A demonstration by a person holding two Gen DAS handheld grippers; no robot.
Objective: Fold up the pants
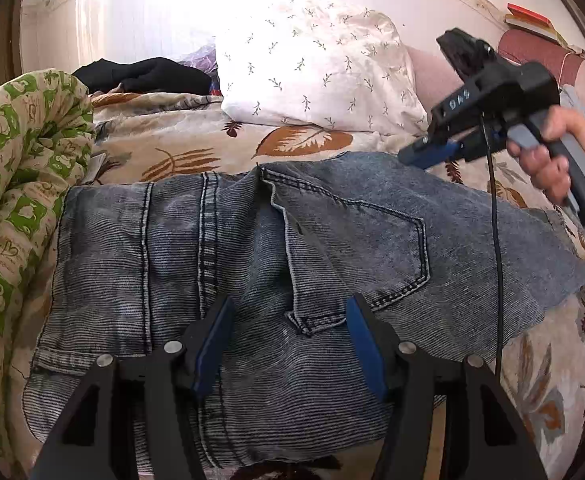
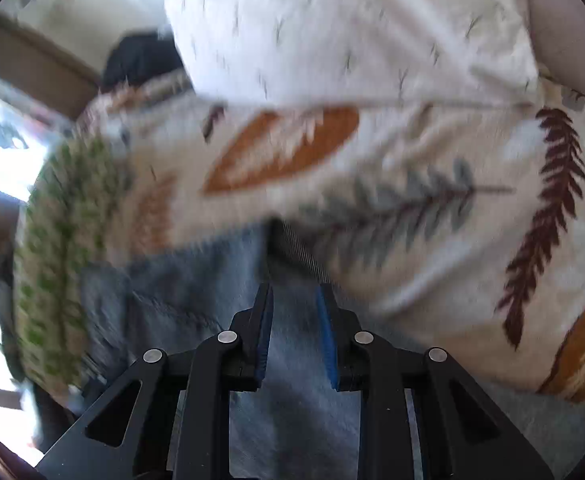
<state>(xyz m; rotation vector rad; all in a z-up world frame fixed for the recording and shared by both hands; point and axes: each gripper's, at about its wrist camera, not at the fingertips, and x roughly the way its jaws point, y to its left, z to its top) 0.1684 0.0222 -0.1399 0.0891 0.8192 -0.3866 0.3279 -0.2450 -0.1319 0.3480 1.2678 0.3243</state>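
Folded blue jeans point(image 1: 252, 264) lie mid-bed on the leaf-print bedspread point(image 1: 196, 140), below the pillow point(image 1: 316, 68); left gripper point(image 1: 288, 340) hovers half-open, empty; right gripper point(image 2: 294, 332) stands narrowly parted above the jeans' edge, holding nothing.

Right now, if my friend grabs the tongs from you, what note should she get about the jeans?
Left tongs: open, empty, hovering over the jeans near the back pocket.
Right tongs: slightly open, nothing pinched, above the jeans' far edge, held by a hand.
Jeans: lying folded across the leaf-print bedspread, in front of the white pillow.
Done: looks already folded over.
Left: probably another fold and smoothing.
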